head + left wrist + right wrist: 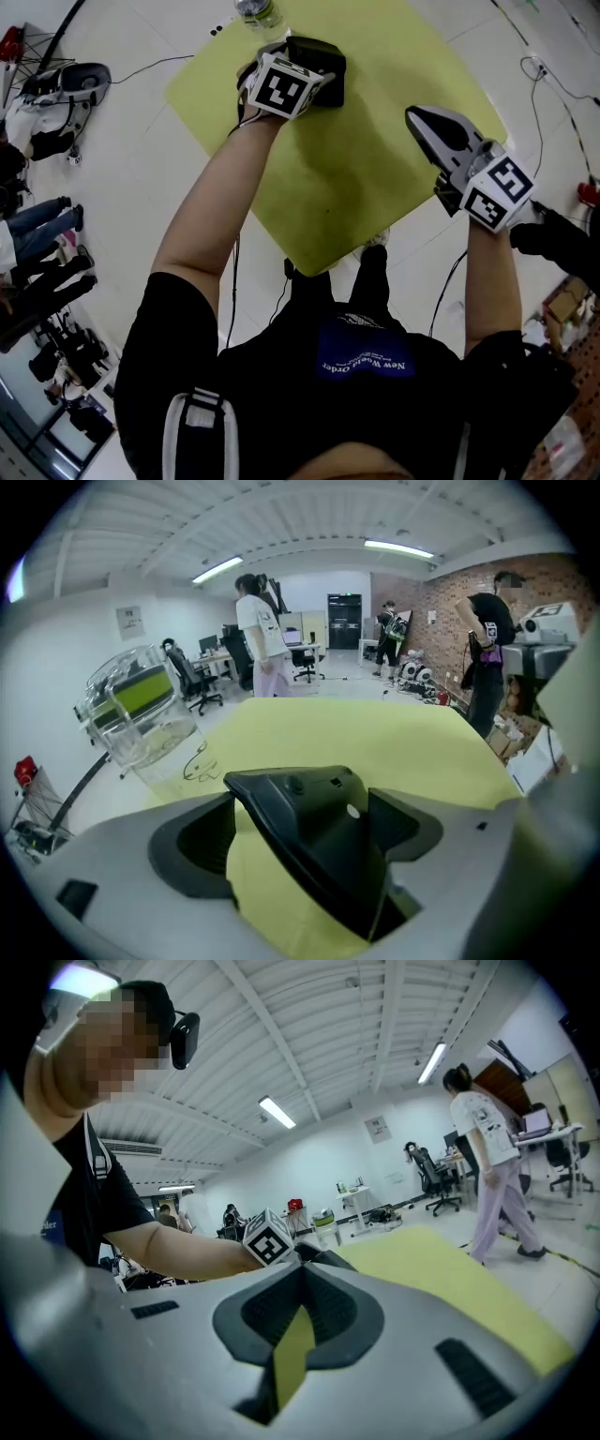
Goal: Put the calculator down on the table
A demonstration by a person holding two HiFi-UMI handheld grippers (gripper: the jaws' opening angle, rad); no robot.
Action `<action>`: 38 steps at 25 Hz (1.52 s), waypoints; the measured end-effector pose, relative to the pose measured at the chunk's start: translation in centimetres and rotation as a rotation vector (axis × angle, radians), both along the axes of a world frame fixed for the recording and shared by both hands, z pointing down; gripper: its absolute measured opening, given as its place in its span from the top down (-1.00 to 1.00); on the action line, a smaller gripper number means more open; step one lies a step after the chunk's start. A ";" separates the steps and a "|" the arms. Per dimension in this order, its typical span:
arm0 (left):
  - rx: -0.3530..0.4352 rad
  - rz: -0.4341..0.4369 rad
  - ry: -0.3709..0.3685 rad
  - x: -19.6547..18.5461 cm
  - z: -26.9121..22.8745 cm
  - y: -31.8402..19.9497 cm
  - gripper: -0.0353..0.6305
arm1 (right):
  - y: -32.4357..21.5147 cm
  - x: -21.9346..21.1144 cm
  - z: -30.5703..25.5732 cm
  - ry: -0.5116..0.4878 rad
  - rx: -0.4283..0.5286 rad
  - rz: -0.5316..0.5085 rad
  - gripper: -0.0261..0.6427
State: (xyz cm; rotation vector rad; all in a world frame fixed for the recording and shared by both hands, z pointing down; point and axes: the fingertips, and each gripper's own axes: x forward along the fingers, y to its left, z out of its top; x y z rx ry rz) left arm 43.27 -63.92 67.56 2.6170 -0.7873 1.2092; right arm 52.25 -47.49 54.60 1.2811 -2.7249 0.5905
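Head view: a person leans over a yellow table (pixel 375 187) with a pair of tongs in each hand. The left gripper (pixel 302 58) is at upper centre of the frame, and the right gripper (pixel 422 117) hovers off to the right, over the table's edge.

The black calculator (pixel 319 846) stands between the left jaws, which are spread wide. In the left gripper view it sits tilted, leaning toward the right-hand pad (pixel 405 825). The left-hand pad (pixel 202 841) stands clear of it, with yellow table showing in the gap. Neither view shows whether its lower edge already rests on the table.

The right jaws are drawn almost together around a thin sliver of yellow, with nothing in them.

The set-down looks nearly finished, and what remains appears to be the release:
- **Clear the calculator.** The left jaws should stay wide and draw back along their own line, not sideways, so the right-hand pad does not hook the leaning calculator and flip it.
- **If it hangs on the pad.** A slight dip first would let it settle flat.
- **Mind the cup.** A clear cup (pixel 141 719) stands near, at left of the left gripper view, so a swing that way risks a knock.
- **Right gripper.** It has no part in this step and is best kept where it is, well apart.
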 end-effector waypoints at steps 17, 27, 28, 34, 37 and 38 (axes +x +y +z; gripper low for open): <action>0.196 0.075 0.043 -1.3 -0.8 0.9 -0.48 | 0.6 -1.6 -1.4 0.000 0.003 -0.003 0.96; 0.021 0.117 0.774 -1.9 -21.6 11.7 -0.37 | 2.7 -0.9 -10.3 0.003 0.058 0.016 0.96; 0.019 0.119 0.815 -2.8 -23.8 12.8 -0.15 | 3.3 -1.1 -11.8 0.002 0.065 0.016 0.96; 0.062 0.158 0.984 -7.4 -35.7 19.2 0.81 | 8.2 -2.2 -20.9 0.004 0.123 0.028 0.96; 0.093 0.222 1.006 -8.3 -39.3 22.4 0.87 | 10.2 -2.4 -23.8 0.041 0.160 0.060 0.96; 0.093 0.239 1.016 -8.6 -39.9 23.5 0.87 | 10.9 -2.5 -24.3 0.050 0.169 0.070 0.96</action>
